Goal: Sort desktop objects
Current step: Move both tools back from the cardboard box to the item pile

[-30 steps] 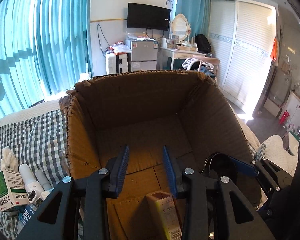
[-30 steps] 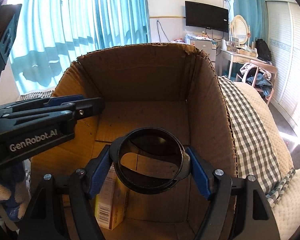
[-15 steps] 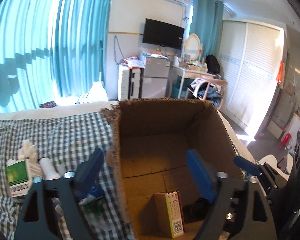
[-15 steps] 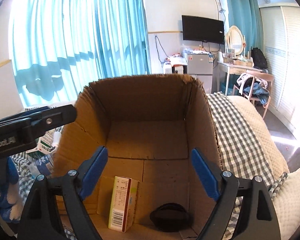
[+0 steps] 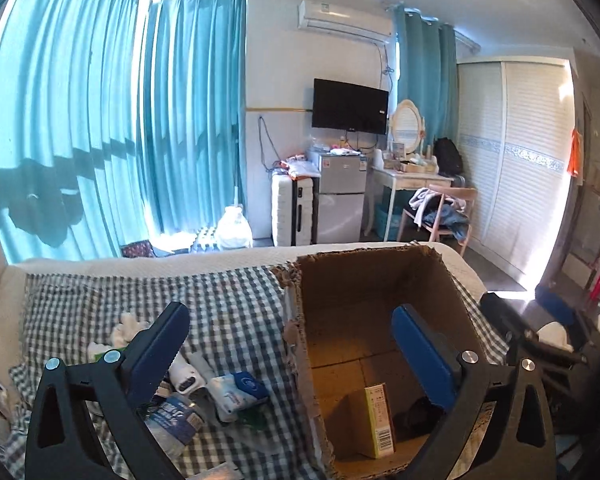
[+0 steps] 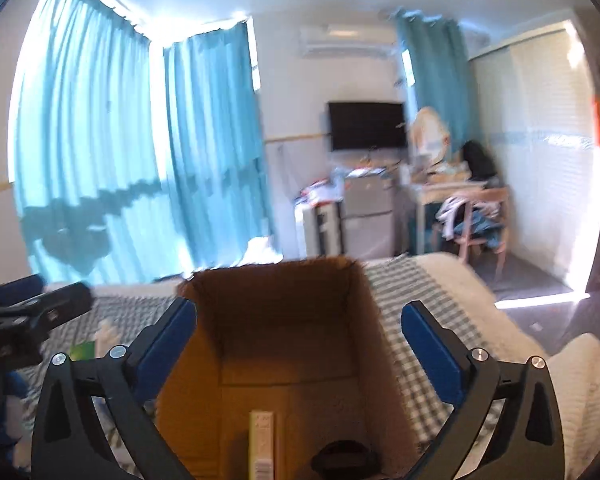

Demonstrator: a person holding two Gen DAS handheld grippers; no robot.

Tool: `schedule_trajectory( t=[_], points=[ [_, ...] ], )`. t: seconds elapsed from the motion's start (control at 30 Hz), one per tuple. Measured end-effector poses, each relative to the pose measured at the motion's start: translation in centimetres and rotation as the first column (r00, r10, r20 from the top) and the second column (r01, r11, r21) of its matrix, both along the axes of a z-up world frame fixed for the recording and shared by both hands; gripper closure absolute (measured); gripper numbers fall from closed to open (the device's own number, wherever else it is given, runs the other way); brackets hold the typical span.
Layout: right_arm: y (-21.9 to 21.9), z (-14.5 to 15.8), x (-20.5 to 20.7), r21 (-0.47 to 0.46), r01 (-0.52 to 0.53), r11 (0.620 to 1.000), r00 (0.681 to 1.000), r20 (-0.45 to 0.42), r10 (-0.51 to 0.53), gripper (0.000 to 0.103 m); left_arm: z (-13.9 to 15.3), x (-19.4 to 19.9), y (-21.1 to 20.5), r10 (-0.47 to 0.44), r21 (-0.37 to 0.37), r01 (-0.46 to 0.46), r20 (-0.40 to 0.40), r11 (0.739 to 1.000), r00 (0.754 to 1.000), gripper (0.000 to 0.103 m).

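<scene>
An open cardboard box (image 5: 380,300) stands on the checked bedcover. On its floor a yellow carton (image 5: 378,420) stands upright beside a black ring-shaped lid (image 5: 416,416). My left gripper (image 5: 290,316) hovers above the box's left wall, its jaws opening wide with nothing between them. The right wrist view, blurred, looks down into the same box (image 6: 284,312), with the carton (image 6: 262,440) and the black lid (image 6: 344,456) at the bottom. My right gripper (image 6: 298,310) hangs over the box's near side, jaws opening and empty. The left gripper's fingers (image 6: 32,308) show at that view's left edge.
Left of the box, loose items lie on the checked cloth (image 5: 228,300): a white bottle (image 5: 184,372), a blue-and-white packet (image 5: 238,392), a water bottle (image 5: 172,420), crumpled tissue (image 5: 128,328) and a green box (image 6: 82,350). Right of the box, the bed's edge drops to the floor.
Both grippers have risen and drawn back from the box while their jaws spread wide. The right one let go of the black lid, which now lies in the box beside the carton.
</scene>
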State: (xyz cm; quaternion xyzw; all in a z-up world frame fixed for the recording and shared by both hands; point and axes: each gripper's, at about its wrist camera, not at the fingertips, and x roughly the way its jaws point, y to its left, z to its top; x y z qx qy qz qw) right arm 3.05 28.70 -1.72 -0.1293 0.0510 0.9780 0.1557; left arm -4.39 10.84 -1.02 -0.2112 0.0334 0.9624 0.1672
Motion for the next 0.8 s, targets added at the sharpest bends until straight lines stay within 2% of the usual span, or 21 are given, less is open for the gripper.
schedule_trajectory(
  t=[0.1, 0.17, 0.43, 0.5, 0.67, 0.73, 0.8],
  points=[
    [-1.7, 0.7, 0.5, 0.113, 0.112, 0.987, 0.994, -0.022, -0.110, 0.000, 0.9, 1.1, -0.3, 0.048, -0.035, -0.050, -0.055, 0.998, 0.997, 0.000],
    [-2.3, 1.0, 0.7, 0.121, 0.103, 0.987, 0.995, -0.029, -0.101, 0.000, 1.2, 1.3, -0.8, 0.079, -0.051, -0.083, -0.074, 0.995, 0.994, 0.000],
    [-5.2, 2.4, 1.1, 0.089, -0.077, 0.993, 0.992, -0.092, 0.085, 0.000, 2.3, 1.9, -5.4, 0.202, -0.049, -0.208, -0.100, 0.977, 0.974, 0.000],
    [-6.0, 2.7, 1.2, 0.081, -0.079, 0.994, 0.990, -0.112, 0.087, 0.000, 2.6, 2.1, -7.1, 0.240, -0.038, -0.246, -0.107, 0.969, 0.965, 0.000],
    [-8.7, 2.9, 1.6, 0.124, -0.154, 0.980, 0.973, -0.155, 0.173, 0.000, 2.9, 2.6, -11.1, 0.297, 0.006, -0.298, -0.116, 0.955, 0.948, 0.000],
    [-9.4, 2.7, 1.5, 0.083, -0.211, 0.974, 0.961, -0.163, 0.222, 0.000, 2.9, 2.6, -12.8, 0.323, 0.016, -0.324, -0.106, 0.946, 0.940, 0.000],
    [-9.4, 2.6, 1.5, 0.014, -0.223, 0.975, 0.955, -0.199, 0.222, 0.000, 2.9, 2.8, -14.0, 0.347, 0.011, -0.348, -0.109, 0.938, 0.932, 0.000]
  ],
)
